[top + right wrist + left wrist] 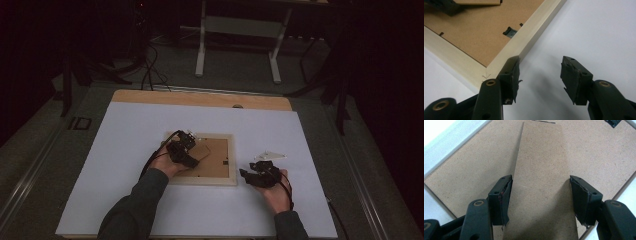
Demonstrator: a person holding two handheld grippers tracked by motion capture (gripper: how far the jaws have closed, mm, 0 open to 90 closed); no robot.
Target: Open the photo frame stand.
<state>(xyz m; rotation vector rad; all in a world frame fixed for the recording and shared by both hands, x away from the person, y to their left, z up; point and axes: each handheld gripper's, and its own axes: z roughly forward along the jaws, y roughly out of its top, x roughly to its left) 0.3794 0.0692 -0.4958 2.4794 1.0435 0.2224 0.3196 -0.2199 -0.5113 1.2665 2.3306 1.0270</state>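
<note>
- The left gripper [540, 192] has its black jaws spread apart, one on each side of a brown fibreboard easel stand [541, 170]. The left jaw lies against the stand's edge. The right jaw stands just clear of the other edge, so nothing is clamped.
- The stand is a long, narrow strip lying over the picture frame's backing board [599, 152], which faces up.
- The right gripper [540, 75] also has its jaws parted with nothing between them, poised over bare white table [599, 32] just beside a corner of the pale wooden frame [506, 56]. Its left jaw sits at the frame's outer edge.
- A small metal retaining tab [510, 32] sits on the backing board near the frame's inner edge.
- From the high view, the frame [233, 165] lies face down near the table's middle, with a hand behind each gripper.
- Risk, as a judgement: closing the left jaws off-centre could bend or tear the thin stand at its hinge. With nothing pinning the frame, pulling could drag it across the table.
</note>
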